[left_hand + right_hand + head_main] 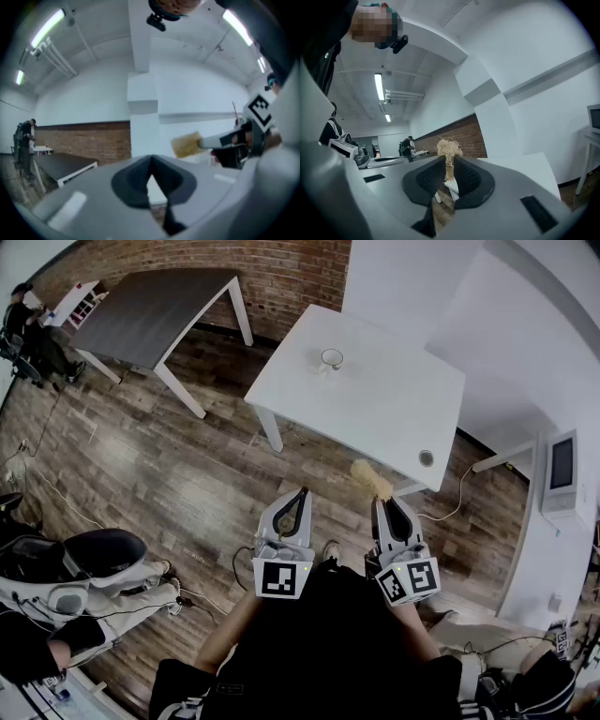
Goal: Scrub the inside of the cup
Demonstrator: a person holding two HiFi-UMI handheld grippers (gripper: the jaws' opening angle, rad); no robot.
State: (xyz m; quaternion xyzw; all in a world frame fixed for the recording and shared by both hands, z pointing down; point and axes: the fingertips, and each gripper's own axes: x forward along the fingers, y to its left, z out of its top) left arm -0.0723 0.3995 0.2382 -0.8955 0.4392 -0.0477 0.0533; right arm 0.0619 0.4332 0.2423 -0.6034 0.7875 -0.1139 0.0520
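A small white cup (331, 358) stands on the far side of the white table (375, 409), well ahead of both grippers. My right gripper (382, 503) is held close to the body, short of the table's near edge, and is shut on the handle of a brush; its tan bristle head (369, 479) sticks out past the jaws. In the right gripper view the brush (448, 151) stands up between the closed pads of the right gripper (448, 172). My left gripper (300, 495) hovers beside it over the floor, shut and empty. The left gripper view shows the brush (187, 144) to the right.
A small round dark object (427, 457) lies near the white table's near right corner. A dark-topped table (155, 306) stands at the back left before a brick wall. Equipment and cables (84, 573) lie on the wooden floor at left. A wall monitor (561, 465) is at right.
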